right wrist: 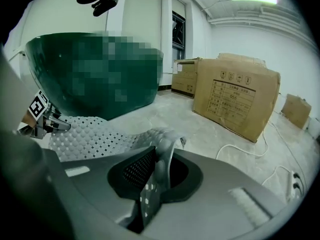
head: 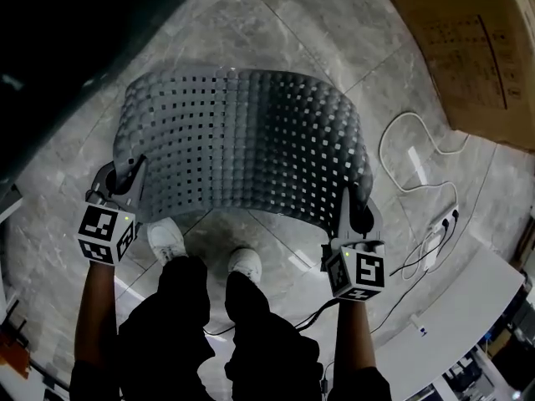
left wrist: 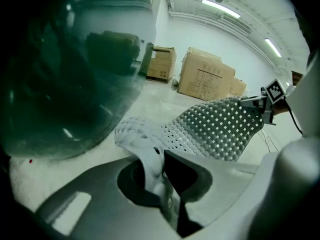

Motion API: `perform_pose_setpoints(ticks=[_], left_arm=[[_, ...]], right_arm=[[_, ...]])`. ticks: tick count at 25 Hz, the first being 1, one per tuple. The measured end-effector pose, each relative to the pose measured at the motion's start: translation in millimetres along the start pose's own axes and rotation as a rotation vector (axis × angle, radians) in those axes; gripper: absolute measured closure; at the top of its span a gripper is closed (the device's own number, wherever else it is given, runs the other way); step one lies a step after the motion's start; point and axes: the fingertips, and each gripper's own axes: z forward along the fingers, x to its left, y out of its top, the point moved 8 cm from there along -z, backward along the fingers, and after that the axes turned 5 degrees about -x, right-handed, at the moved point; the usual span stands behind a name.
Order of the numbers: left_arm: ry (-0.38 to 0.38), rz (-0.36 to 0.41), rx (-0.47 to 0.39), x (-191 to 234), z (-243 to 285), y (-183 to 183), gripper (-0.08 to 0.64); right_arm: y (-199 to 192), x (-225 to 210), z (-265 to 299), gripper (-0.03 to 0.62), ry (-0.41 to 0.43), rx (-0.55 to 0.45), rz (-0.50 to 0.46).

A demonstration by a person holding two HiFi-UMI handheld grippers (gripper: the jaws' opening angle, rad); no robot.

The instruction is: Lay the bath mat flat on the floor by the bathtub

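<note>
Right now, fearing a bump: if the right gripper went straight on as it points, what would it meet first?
Probably the pale marble floor, between the dark green bathtub and brown cardboard box; depth unclear.

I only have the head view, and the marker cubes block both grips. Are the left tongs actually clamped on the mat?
Observer: Yes. In the left gripper view, the left gripper has its tongs closed on a folded edge of the bath mat.
Operator: And the right?
Observer: The right gripper pinches the bath mat's edge too, tongs together on it.
Operator: What's the dark mass at my top left?
Observer: A dark green bathtub, just beyond the bath mat.
</note>
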Motion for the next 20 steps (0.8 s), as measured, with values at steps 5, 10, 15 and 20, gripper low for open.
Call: perform_pose_setpoints(ticks=[5,10,15,20], left_arm=[[0.019,-0.003,-0.002,16.0,7.4,-19.9,0.534],[0.035,-0.017,0.003,29.8,21.8,-36.4,0.534],[0.046,-0.059,0.002,41.0,27.4,-55.9,0.534],[0.042,-0.088,0.012,52.6,37.5,-67.7,0.534]], right_arm=[[-20.4,-8.8,5.4,0.540,-0.025,-0.009,-0.009],[-37.6,-20.0,19.0,0.540,-0.036,-0.013,-0.036],[-59.3,-31.0,27.8,0.540,-0.053,-0.013,-0.017],[-79.8,-43.9,42.9,0.538,-0.070,-0.016,0.019]])
